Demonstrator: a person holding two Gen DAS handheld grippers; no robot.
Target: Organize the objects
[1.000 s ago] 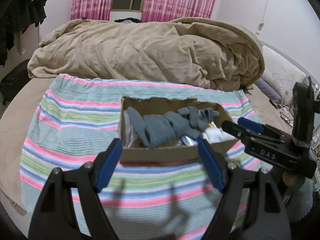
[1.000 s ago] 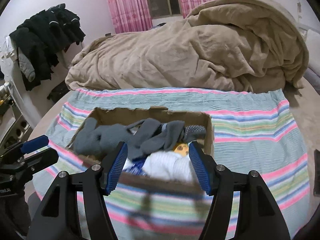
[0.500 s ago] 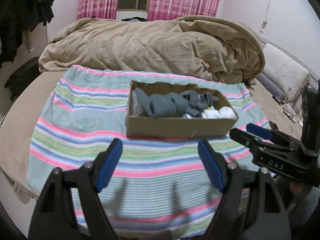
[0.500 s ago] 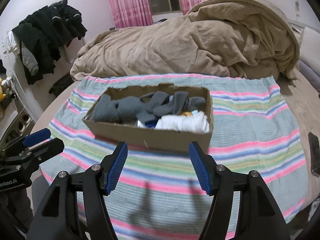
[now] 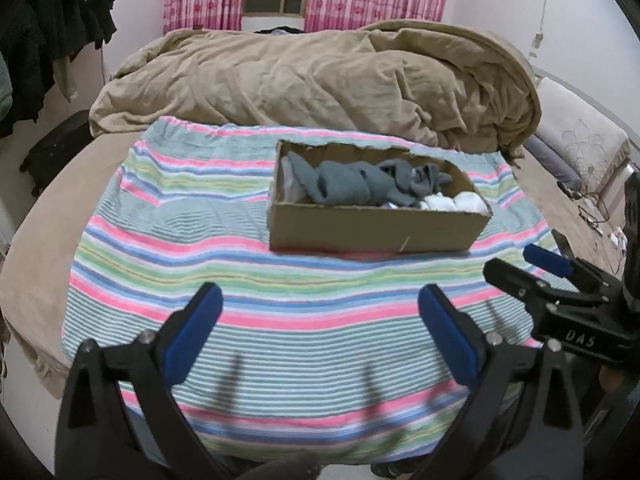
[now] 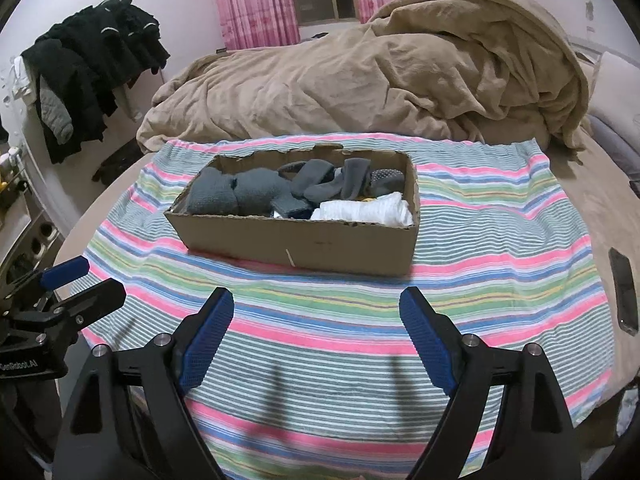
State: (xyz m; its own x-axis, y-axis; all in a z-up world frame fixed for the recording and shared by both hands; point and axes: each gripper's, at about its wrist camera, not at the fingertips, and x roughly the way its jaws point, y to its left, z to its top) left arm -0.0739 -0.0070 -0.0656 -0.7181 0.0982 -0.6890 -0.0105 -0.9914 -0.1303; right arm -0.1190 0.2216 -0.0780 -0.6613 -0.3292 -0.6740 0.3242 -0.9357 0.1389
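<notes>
A brown cardboard box [image 6: 304,240] sits on a stripy blanket [image 6: 480,264] on the bed. Inside it, grey socks [image 6: 248,194] fill the left and middle, and white socks [image 6: 368,212] lie at the right end. The left gripper [image 5: 320,312] hangs over the blanket near the front edge, well apart from the box, with its blue fingers [image 5: 192,332] spread wide and nothing in them. The right gripper [image 6: 316,320] does the same beside it, wide and holding nothing. A big tan quilt [image 6: 360,80] is piled up behind the box.
</notes>
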